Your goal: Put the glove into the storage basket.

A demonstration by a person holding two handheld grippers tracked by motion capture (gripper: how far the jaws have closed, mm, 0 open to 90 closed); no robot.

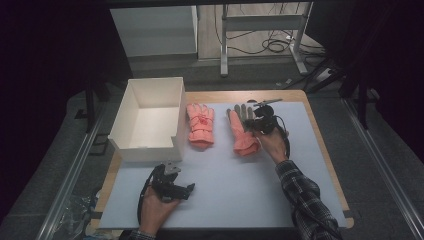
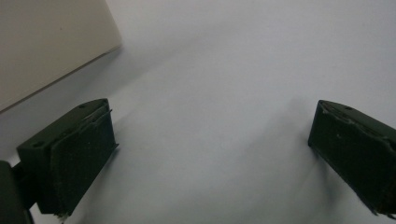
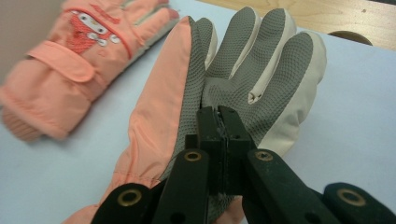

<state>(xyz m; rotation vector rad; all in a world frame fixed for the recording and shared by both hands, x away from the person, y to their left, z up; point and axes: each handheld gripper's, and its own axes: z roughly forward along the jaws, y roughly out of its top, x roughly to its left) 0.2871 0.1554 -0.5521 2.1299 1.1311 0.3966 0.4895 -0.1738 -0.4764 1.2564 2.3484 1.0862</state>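
Two salmon-pink gloves lie on the white table mat. The left glove (image 1: 201, 125) (image 3: 70, 70) lies back up, showing a small cartoon patch. The right glove (image 1: 241, 129) (image 3: 243, 65) lies with its grey textured palm up. My right gripper (image 1: 263, 121) (image 3: 219, 116) sits over that palm with its jaws pressed together on the grey fabric. My left gripper (image 1: 186, 189) (image 2: 210, 154) is held low over the bare mat near the front edge, with its jaws wide apart and nothing between them.
An open white box (image 1: 150, 120) (image 2: 46, 42) stands at the back left, beside the left glove and just beyond my left gripper. The wooden table edge (image 1: 320, 140) borders the mat (image 1: 240, 185). Table legs and cables lie on the floor behind.
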